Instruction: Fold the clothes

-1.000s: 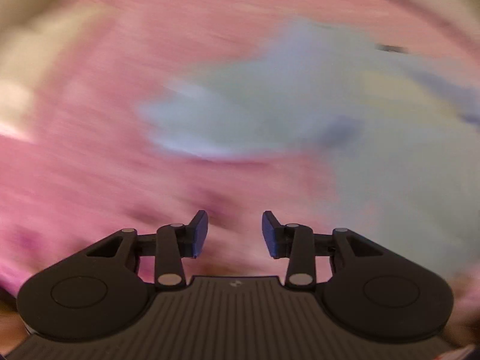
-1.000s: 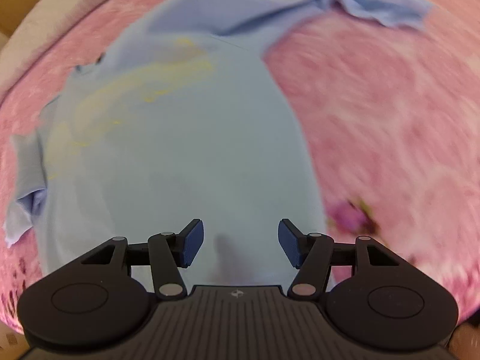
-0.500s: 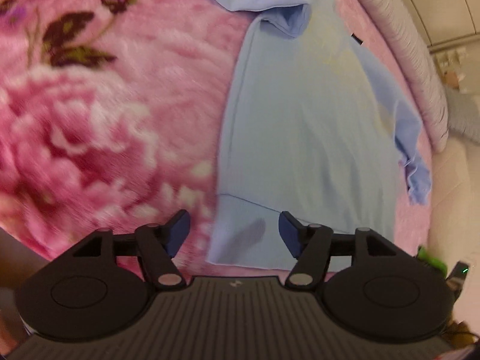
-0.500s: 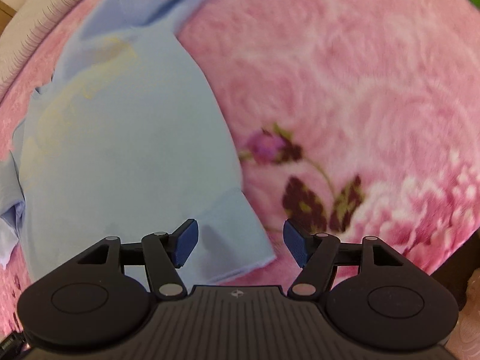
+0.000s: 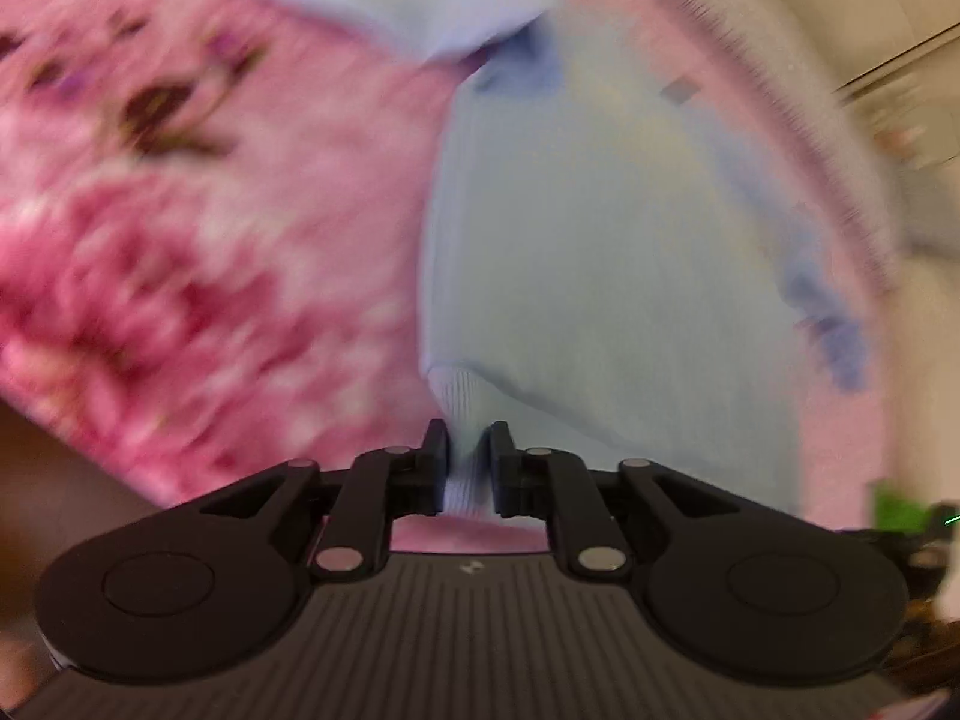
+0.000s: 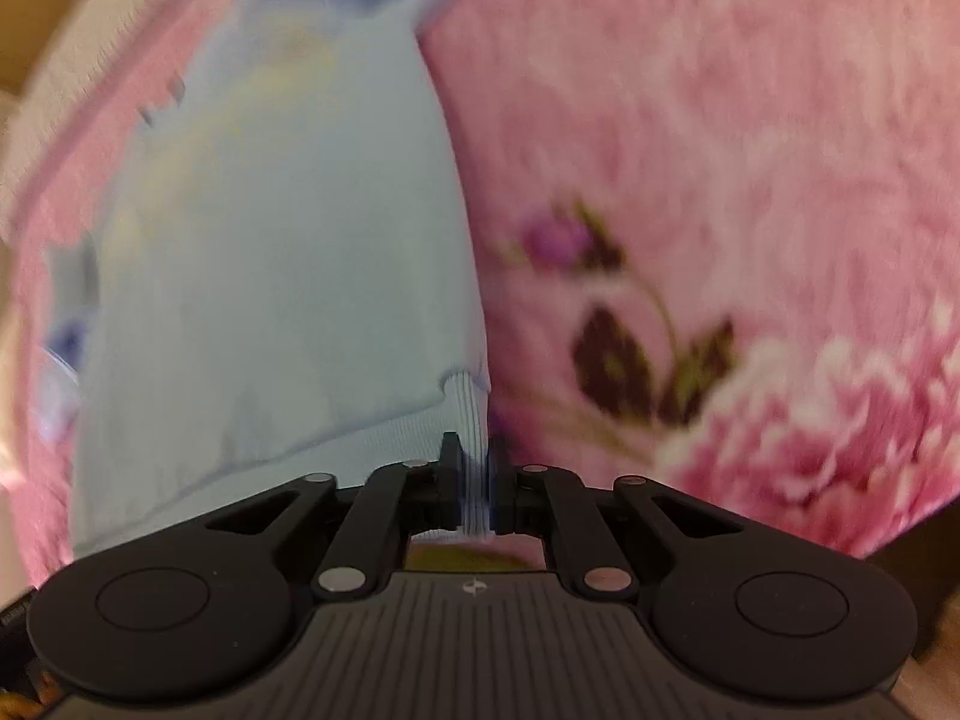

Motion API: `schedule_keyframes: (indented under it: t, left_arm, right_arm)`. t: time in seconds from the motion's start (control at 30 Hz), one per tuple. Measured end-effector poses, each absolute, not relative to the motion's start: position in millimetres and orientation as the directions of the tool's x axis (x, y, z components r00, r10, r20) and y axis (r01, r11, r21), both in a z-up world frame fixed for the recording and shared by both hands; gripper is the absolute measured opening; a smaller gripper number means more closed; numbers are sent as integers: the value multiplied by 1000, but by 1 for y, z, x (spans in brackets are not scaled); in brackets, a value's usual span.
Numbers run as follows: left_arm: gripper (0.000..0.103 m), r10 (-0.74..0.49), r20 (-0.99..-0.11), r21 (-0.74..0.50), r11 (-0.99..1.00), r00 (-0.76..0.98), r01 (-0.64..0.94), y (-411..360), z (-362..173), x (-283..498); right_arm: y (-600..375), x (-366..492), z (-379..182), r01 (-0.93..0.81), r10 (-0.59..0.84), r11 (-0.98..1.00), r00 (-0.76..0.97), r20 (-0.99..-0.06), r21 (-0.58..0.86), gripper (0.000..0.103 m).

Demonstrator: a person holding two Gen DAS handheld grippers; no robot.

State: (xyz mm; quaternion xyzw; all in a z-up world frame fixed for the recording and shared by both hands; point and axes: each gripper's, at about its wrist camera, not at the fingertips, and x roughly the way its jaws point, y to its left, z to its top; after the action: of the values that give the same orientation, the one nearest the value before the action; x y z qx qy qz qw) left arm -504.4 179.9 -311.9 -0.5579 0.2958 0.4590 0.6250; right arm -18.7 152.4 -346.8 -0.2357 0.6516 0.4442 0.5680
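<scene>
A light blue sweatshirt (image 5: 600, 252) lies spread on a pink floral blanket, its ribbed hem nearest me and its sleeves far away. My left gripper (image 5: 469, 450) is shut on the hem's left corner, which is pinched up into a ridge. In the right wrist view the sweatshirt (image 6: 288, 276) fills the left half. My right gripper (image 6: 476, 468) is shut on the hem's right corner, with ribbed cloth between the pads. Both views are motion-blurred.
The pink floral blanket (image 5: 180, 252) covers the bed and shows in the right wrist view (image 6: 720, 180) too. The bed's edge and a pale tiled floor (image 5: 912, 138) lie at the far right of the left view. A green object (image 5: 900, 507) sits low right.
Both grippers were open above the hem corners half a second ago. Both have now come down and closed on the ribbed hem, one at each corner, bunching the cloth.
</scene>
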Motion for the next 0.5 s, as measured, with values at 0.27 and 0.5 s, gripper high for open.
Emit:
schedule_keyframes:
  t: [0.27, 0.5]
  left_arm:
    - [35, 431, -804, -538, -233, 410, -810, 210, -288, -561]
    - [49, 538, -731, -632, -304, 419, -712, 307, -302, -590]
  right_arm:
    - [179, -23, -303, -811, 361, 511, -97, -928, 284, 47]
    - [223, -55, -311, -738, 396, 572, -133, -908, 358, 48]
